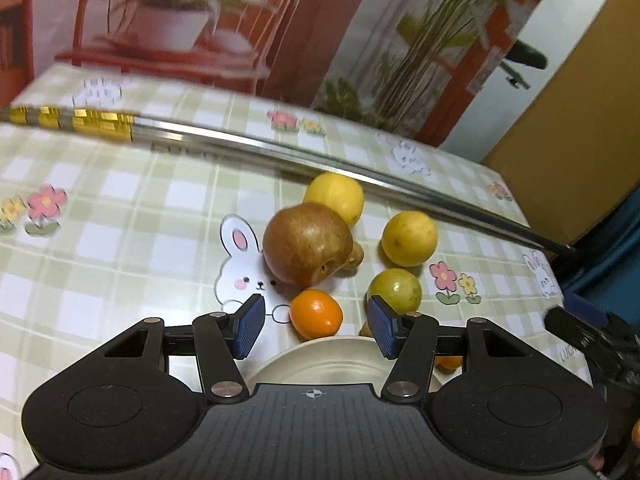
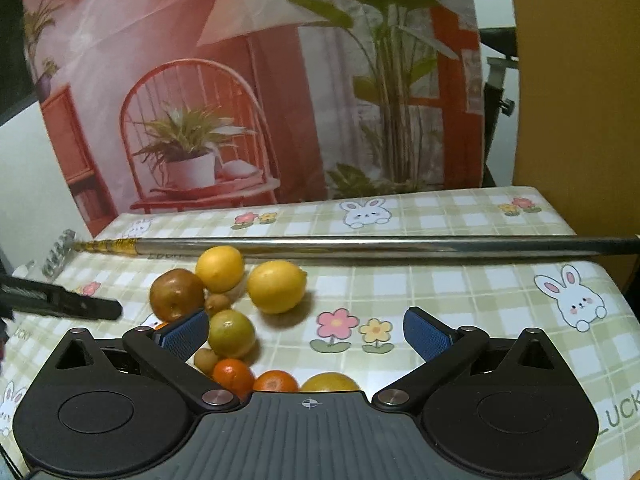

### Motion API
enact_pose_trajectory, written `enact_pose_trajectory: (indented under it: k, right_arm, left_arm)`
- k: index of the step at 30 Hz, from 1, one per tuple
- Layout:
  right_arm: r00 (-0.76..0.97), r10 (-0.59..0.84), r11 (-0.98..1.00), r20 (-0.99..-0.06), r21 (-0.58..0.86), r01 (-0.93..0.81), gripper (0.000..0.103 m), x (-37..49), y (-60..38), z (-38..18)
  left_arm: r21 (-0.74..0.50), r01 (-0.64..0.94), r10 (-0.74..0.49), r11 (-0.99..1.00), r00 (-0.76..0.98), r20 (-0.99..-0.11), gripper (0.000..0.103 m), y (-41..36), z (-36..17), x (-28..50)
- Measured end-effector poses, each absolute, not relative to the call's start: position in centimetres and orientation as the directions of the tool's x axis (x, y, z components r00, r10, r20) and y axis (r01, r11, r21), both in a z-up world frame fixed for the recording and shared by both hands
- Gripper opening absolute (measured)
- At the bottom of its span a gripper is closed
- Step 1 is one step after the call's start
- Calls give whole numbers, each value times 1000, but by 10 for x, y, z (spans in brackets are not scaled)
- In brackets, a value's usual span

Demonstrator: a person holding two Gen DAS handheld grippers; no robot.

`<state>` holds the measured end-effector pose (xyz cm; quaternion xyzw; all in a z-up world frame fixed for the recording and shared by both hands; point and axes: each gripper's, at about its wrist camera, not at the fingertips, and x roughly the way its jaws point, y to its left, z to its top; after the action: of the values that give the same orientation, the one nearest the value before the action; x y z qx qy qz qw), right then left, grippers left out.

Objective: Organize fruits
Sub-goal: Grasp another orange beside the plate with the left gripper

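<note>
A cluster of fruit sits loose on a table (image 2: 460, 216) covered with a glossy green-and-cream check cloth printed with cartoon rabbits and flowers. At the heart of the group lies a russet-brown pear (image 1: 307, 245), rounded and matte with a dimpled end, touching a smooth yellow lemon (image 1: 335, 197) behind it; a second lemon (image 1: 409, 237) rests a little apart to the right. A greenish-yellow citrus (image 1: 394, 290) with a shiny skin sits nearer the camera, and a small, bright mandarin (image 1: 316, 313) lies just beyond the curved rim of a pale, cream-coloured plate (image 1: 320, 356). From the right wrist view, two more small oranges (image 2: 234, 376) and a small tan round fruit (image 2: 206, 360) show at the near edge of the pile. The left gripper (image 1: 316, 326) hangs above the plate's far rim, its blue ribbed pads (image 1: 249, 327) spread apart with nothing between them. The right gripper (image 2: 306, 336) hovers over the cloth right of the fruit, likewise wide and empty, its pad (image 2: 425, 333) blue and textured. A long polished metal rod (image 2: 360, 246), wrapped in gold tape at one end, lies across the table behind the fruit.
</note>
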<state>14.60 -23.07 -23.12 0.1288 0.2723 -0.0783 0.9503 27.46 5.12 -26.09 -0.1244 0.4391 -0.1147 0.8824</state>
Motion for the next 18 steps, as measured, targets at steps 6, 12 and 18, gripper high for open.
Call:
enact_pose_trajectory:
  k: [6, 12, 18]
  right_arm:
    - [843, -68, 948, -533, 228, 221, 103, 137, -246, -238]
    - [845, -102, 932, -526, 246, 266, 102, 128, -256, -243]
    - [842, -107, 922, -528, 264, 283, 100, 124, -262, -249]
  left_arm:
    - [-351, 42, -315, 935, 549, -774, 59, 42, -279, 294]
    - [-363, 11, -316, 932, 516, -796, 58, 34, -291, 308]
    - [-351, 15, -309, 936, 511, -802, 39, 33, -297, 309]
